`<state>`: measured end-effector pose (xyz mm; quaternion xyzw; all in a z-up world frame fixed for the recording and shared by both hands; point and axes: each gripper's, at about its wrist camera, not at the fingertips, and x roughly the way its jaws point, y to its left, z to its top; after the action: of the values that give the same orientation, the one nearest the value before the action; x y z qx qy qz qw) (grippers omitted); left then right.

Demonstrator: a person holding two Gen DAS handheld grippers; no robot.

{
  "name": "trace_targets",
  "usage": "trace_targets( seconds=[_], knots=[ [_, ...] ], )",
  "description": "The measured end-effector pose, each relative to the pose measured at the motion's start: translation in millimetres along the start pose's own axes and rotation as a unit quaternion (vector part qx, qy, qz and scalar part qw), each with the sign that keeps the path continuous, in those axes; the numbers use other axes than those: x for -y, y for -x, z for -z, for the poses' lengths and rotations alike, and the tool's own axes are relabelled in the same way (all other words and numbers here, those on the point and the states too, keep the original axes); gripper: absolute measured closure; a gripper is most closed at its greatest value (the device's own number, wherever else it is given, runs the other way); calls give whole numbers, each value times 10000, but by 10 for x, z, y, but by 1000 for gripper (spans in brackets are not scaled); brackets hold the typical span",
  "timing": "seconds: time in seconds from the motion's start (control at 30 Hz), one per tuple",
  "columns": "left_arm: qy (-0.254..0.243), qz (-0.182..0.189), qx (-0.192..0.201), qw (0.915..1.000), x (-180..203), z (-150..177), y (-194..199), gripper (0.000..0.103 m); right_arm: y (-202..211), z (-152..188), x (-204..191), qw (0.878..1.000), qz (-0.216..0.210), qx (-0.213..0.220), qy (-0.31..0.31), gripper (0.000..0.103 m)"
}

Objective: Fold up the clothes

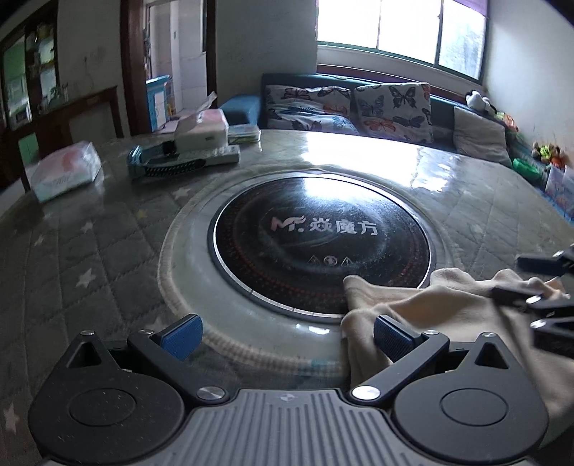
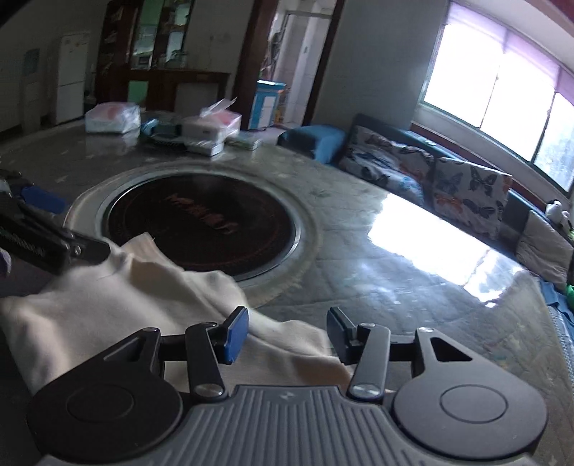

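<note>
Both claws, left claw (image 1: 287,335) and right claw (image 2: 287,335), gape empty above the cream garment's (image 2: 107,308) edge.

The left wrist view looks forward and downward along its own fingers, low and close over the round table (image 1: 107,229), facing the window (image 1: 401,32) and sofa (image 1: 358,107); the right wrist view sits just as low, to the right, angled leftward toward the far cabinet (image 2: 158,50); both share the black hob (image 1: 319,243), the cream garment (image 2: 107,304), and the boxes (image 2: 211,123) beyond.
</note>
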<state>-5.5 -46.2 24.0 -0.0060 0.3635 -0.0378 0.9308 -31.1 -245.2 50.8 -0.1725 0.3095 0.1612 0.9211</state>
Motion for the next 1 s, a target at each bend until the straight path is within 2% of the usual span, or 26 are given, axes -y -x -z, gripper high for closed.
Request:
trace_targets(
  seconds=[0.13, 0.27, 0.47, 0.57, 0.7, 0.8, 1.0],
  knots=[
    [103, -27, 43, 9999, -107, 44, 138, 0, -30, -1, -42, 10000, 40, 21, 35, 54],
    [342, -111, 91, 9993, -246, 53, 197, 0, 162, -54, -129, 9996, -125, 150, 227, 54],
    [792, 3, -35, 9968, -381, 81, 207, 0, 479, -77, -532, 9915, -919, 266, 882, 54],
    [874, 52, -25, 9962, -403, 93, 239, 1, 606, -60, -847, 9802, -1418, 305, 1348, 54],
    [986, 147, -37, 9950, -431, 116, 275, 1, 663, -12, -1174, 9636, -1858, 335, 1891, 56],
    [1062, 202, -56, 9941, -453, 138, 291, 1, 621, 15, -1338, 9573, -1938, 314, 2122, 56],
    [1173, 344, -123, 9924, -497, 172, 307, 1, 469, 21, -1400, 9613, -1975, 186, 1914, 57]
  ],
)
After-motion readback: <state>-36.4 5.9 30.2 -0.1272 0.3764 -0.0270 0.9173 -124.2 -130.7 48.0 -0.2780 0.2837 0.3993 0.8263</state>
